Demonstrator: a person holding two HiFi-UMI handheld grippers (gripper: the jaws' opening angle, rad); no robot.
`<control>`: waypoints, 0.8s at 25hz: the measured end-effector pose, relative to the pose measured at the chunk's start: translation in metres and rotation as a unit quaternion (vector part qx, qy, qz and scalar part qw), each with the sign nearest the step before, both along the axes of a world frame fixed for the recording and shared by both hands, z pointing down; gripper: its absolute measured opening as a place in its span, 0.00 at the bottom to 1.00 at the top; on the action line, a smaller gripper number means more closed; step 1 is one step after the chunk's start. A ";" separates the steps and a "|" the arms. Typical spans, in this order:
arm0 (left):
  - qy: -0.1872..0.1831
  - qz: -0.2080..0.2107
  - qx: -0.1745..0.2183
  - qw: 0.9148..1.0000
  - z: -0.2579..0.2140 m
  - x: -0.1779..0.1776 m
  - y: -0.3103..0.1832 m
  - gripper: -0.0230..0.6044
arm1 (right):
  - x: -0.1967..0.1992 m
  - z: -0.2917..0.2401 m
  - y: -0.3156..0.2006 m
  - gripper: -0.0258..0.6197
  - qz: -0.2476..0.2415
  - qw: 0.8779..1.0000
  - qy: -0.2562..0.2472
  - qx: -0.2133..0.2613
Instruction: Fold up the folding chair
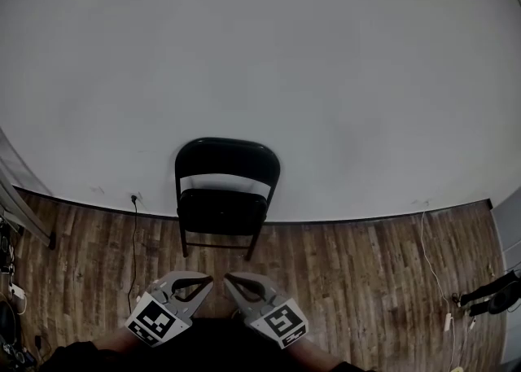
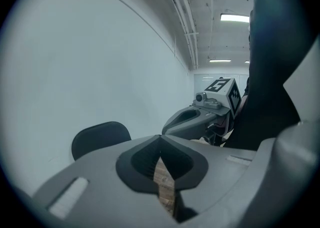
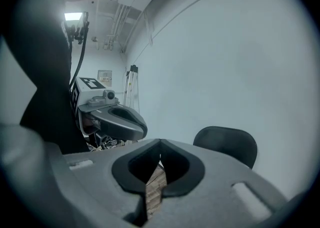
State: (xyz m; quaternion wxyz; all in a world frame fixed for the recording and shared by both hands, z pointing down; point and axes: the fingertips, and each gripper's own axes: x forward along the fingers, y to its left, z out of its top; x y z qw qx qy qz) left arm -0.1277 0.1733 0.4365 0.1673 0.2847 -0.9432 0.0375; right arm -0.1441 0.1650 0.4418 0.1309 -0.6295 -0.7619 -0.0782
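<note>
folding chair [image 1: 226,195] stands unfolded at frame centre by the wall [image 1: 342,77], well apart from left gripper [image 1: 203,282] & right gripper [image 1: 231,279] at bottom centre, both w/ jaws shut tight on nothing, so risk: reaching in w/o reopening just shoves it, sliding or tipping it on the wood floor [image 1: 350,281].

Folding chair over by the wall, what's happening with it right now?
Nothing yet. The black folding chair stands open on the wood floor by the white wall. A person holds the left gripper and right gripper low in front of it, both shut and empty, short of the chair. Folding hasn't started.
</note>
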 end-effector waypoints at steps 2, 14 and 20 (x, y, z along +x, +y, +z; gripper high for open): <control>0.019 0.006 0.008 1.000 0.008 0.003 -0.003 0.04 | 0.005 0.013 0.001 0.04 0.002 1.000 0.010 0.008; 0.033 0.004 0.026 0.999 0.012 -0.002 0.001 0.04 | 0.004 0.017 0.006 0.04 0.001 1.000 0.010 0.006; 0.034 0.006 0.023 0.999 0.017 -0.004 0.001 0.04 | 0.002 0.022 0.007 0.04 -0.001 1.000 0.014 0.011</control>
